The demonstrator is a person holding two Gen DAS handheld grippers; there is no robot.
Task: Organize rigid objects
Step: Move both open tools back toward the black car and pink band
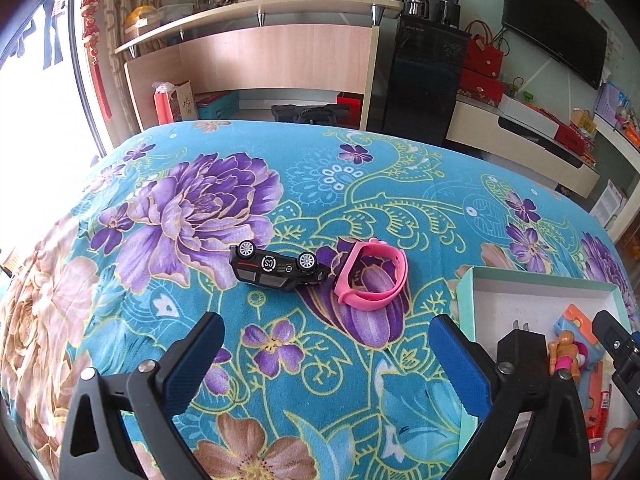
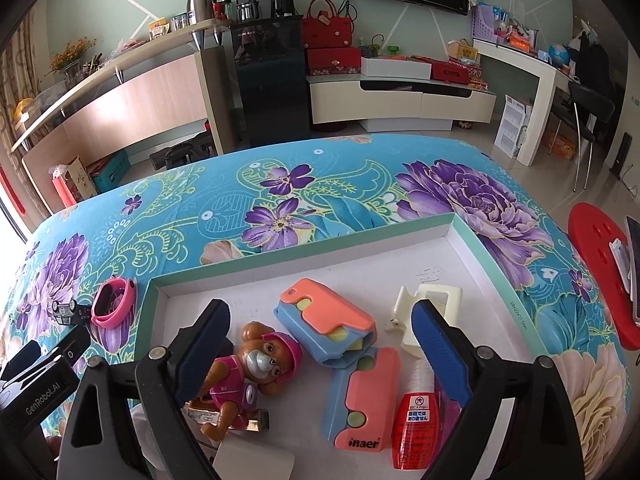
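**Two pieces still out on the bedspread, both awkward to pick**

Through the left wrist camera I see my left gripper (image 1: 324, 364) spread wide with nothing between its blue pads, hanging over the flowered bedspread (image 1: 200, 184). Ahead of it lie the black toy car (image 1: 278, 267), flipped on its roof with its wheels up, and the pink watch band (image 1: 370, 276) just beside it, the two touching or nearly so. The risk I see: if I close on the car from this angle, one finger may catch the band and drag it along, or shove it away across the soft cloth. The upturned car also offers sloped, glossy sides, so the pads could slip and squirt it forward. At the right edge sits the open box (image 1: 464, 300), near enough that a careless swing could knock its wall.

Through the right wrist camera, my right gripper (image 2: 318, 332) is likewise spread and empty, poised over the box (image 2: 400, 236). Below it lie the toy pup figure (image 2: 256, 376), two orange-and-blue clip cases (image 2: 332, 328), a cream plastic piece (image 2: 428, 304) and a small red bottle (image 2: 414, 428). They are crowded, so dropping lower risks pinching something already sorted or scattering the pile. The left gripper's body shows at the lower left, close enough that the two tools could collide over the box rim.
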